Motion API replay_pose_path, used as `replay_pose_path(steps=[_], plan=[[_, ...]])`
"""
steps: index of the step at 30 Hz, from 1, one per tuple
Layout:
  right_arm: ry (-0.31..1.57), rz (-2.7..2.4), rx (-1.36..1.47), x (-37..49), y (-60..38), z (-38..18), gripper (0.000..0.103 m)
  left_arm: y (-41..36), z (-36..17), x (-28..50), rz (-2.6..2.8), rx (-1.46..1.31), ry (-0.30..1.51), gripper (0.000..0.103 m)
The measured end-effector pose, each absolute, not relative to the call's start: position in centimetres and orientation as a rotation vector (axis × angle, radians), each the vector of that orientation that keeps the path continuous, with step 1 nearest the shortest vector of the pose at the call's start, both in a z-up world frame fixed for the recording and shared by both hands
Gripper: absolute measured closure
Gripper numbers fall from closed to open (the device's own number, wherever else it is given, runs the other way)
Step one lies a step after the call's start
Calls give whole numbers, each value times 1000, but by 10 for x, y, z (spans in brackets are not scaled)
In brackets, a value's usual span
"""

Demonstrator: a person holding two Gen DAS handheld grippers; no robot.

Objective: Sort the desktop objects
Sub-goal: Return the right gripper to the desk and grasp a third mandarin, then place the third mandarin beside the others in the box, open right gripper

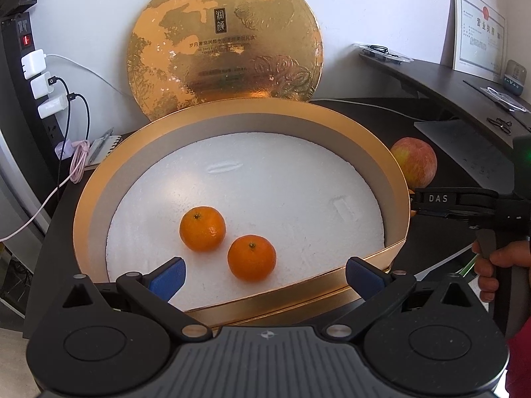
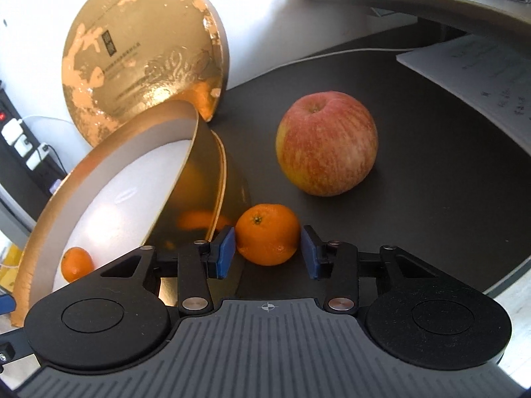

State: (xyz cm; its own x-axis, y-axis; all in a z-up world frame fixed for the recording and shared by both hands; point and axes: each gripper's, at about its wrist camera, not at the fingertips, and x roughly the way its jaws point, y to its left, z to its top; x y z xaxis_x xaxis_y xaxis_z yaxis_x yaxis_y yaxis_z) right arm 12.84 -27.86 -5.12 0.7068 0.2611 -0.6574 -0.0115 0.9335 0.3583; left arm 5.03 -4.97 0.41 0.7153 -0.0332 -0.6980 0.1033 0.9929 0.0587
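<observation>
Dark desk (image 2: 415, 165): right hand-held gripper (image 2: 268, 252), angled downward, pinches a tangerine (image 2: 267, 233); left hand-held gripper (image 1: 264, 277) spread wide.

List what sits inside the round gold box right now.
Two tangerines lie on the white foam liner inside the gold box. Whatever is under the foam is covered. A third tangerine and an apple are outside on the desk.
</observation>
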Motion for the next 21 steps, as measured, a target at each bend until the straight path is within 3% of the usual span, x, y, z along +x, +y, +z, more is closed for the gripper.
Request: replay_pose_path(steps=[6, 9, 16, 21], plan=[[794, 96, 217, 119, -272, -44, 59, -50, 3, 50, -77, 96, 775, 0], [798, 101, 175, 119, -267, -43, 52, -51, 3, 49, -82, 99, 777, 0], [809, 81, 118, 130, -257, -45, 49, -48, 4, 46, -72, 92, 774, 0], [819, 68, 65, 128, -254, -45, 56, -44, 4, 44, -74, 80, 772, 0]])
